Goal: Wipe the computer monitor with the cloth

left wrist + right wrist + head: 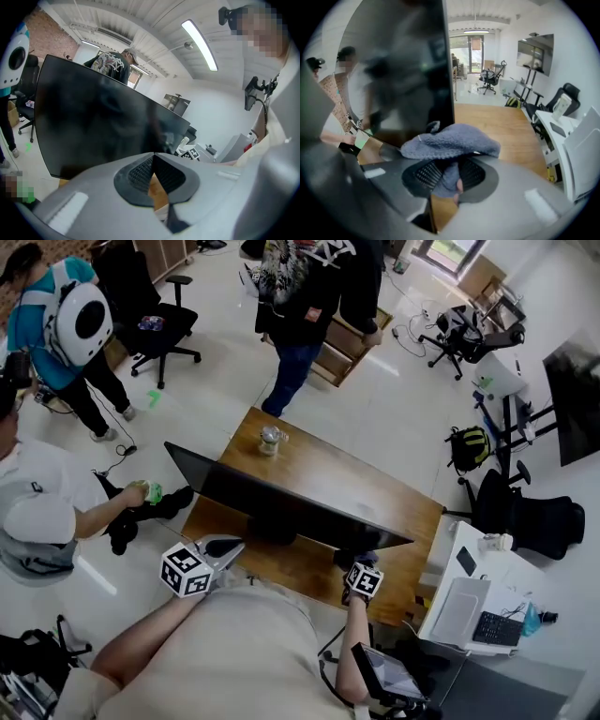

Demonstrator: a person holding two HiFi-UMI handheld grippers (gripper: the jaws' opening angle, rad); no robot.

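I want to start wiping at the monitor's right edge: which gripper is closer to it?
Right. The right gripper, shut on the cloth, sits just beside that edge of the monitor. The left gripper, shut and empty, faces the monitor further to the left.

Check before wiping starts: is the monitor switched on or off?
Appears off: the monitor is dark in both gripper views, showing only room reflections.

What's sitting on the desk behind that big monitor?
A small shiny container stands on the wooden desk beyond the monitor. The strip of desk right under the screen is covered from view.
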